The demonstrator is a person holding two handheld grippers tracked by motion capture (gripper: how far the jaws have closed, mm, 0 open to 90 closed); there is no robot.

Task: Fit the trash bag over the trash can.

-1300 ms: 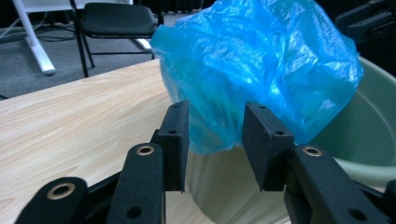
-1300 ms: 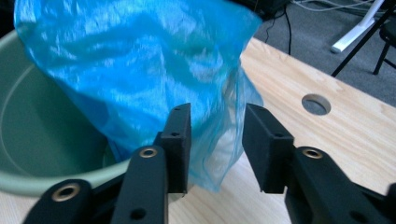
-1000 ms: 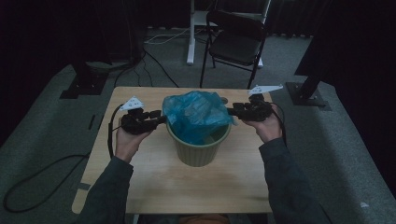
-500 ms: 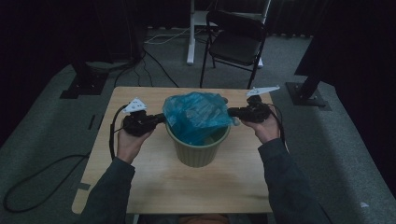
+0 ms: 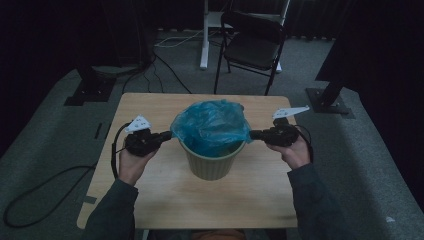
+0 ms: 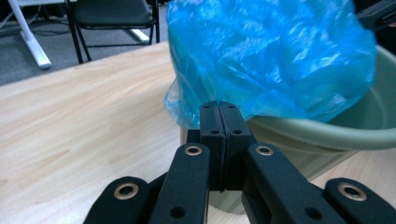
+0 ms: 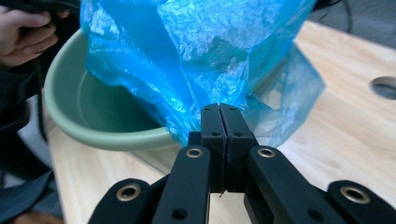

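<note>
Blue bag gripped at both side edges over the bin, one gripper per side.

Left gripper (image 5: 167,136) sits just left of the green waste bin (image 5: 212,162), jaws clenched on a fold of the blue plastic bin bag (image 5: 212,122); in the left gripper view the pinched film (image 6: 205,100) hangs just outside the rim (image 6: 327,133), low on the bag's edge. The bag stands bunched over the bin mouth, mid-bench (image 5: 150,200), its mouth spanning left to right between the two grippers. Right gripper (image 5: 255,134) mirrors this on the far side, jaws having just closed, likewise grasping a fold (image 7: 210,88) outside the rim. Each hand is equally near its own edge. Judgement: the next move likely pulls both edges outward and down over the rim.
</note>
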